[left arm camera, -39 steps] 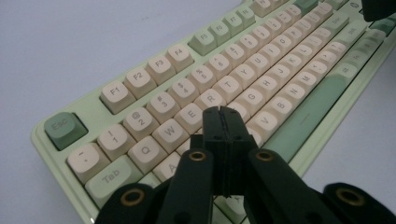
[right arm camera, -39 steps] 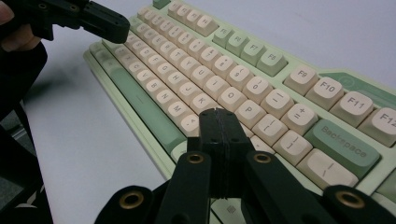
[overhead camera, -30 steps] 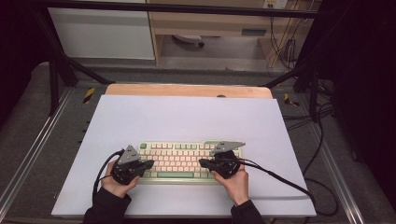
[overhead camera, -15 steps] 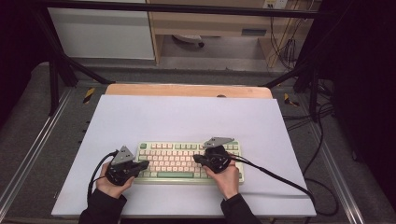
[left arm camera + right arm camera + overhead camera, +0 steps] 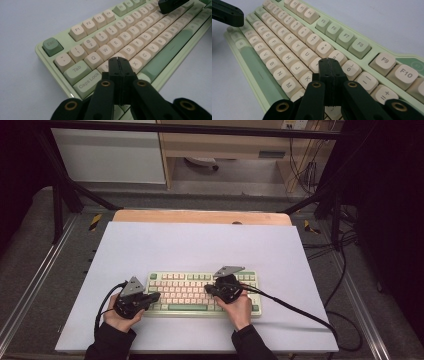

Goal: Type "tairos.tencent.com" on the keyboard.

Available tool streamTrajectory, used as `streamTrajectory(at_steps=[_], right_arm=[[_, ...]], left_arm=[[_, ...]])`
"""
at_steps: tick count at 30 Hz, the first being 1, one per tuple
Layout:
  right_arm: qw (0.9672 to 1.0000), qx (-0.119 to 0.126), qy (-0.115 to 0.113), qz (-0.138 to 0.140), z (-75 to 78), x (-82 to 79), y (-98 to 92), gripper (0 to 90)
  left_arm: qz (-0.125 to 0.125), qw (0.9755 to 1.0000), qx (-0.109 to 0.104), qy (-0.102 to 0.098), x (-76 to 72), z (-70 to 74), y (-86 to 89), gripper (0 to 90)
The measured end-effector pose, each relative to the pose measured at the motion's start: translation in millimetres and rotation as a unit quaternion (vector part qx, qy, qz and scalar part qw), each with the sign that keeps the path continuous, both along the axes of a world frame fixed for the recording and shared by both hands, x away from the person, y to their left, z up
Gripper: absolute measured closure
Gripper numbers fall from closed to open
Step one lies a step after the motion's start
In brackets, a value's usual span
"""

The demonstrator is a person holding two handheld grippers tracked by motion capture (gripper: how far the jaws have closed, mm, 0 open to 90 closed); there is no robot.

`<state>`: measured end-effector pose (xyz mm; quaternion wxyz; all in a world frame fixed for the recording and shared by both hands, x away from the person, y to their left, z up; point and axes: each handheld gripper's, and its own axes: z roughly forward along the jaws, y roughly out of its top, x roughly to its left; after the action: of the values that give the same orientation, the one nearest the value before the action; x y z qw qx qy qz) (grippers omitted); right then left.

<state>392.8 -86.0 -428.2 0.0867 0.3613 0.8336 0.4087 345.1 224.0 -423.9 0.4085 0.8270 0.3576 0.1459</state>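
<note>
A pale green keyboard (image 5: 186, 291) with cream keys lies on the white table top (image 5: 200, 245) near the front edge. My left gripper (image 5: 156, 296) is shut and empty, its tip low over the keyboard's left end. In the left gripper view that tip (image 5: 119, 60) hovers by the A and S keys of the keyboard (image 5: 82, 35). My right gripper (image 5: 207, 289) is also shut and empty, pointing left over the middle keys. In the right gripper view its tip (image 5: 329, 61) sits above the keys around O and K of the keyboard (image 5: 287, 40).
A wooden strip (image 5: 200, 216) borders the table's far edge. Black cables (image 5: 300, 310) trail from the grippers over the front right of the table. Metal frame rails (image 5: 30, 280) run along both sides. Bare white surface lies beyond the keyboard.
My right gripper has shifted a little to the left and lower over the keys. The left gripper has barely moved. Both stay shut.
</note>
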Motion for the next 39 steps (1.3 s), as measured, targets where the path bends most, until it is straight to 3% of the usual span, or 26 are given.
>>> streamTrajectory(at_steps=[11,18,27,39], right_arm=[[1.0,0.0,0.0,0.009,-2.2,-0.5,0.3,90.0],[0.9999,0.006,-0.008,0.013,9.6,-6.3,-5.0,90.0],[0.9996,0.005,-0.012,0.025,21.8,-17.6,-17.1,90.0],[0.9996,0.011,-0.008,0.024,20.5,-30.3,-37.4,90.0]], left_arm=[[0.0,1.0,0.001,0.0,0.0,-0.5,-0.4,90.0],[0.0,1.0,0.0,-0.002,-0.5,0.2,-0.4,90.0],[-0.001,1.0,0.0,-0.003,-0.6,1.0,-0.8,90.0],[-0.003,1.0,-0.002,-0.006,0.2,6.7,-6.4,90.0]])
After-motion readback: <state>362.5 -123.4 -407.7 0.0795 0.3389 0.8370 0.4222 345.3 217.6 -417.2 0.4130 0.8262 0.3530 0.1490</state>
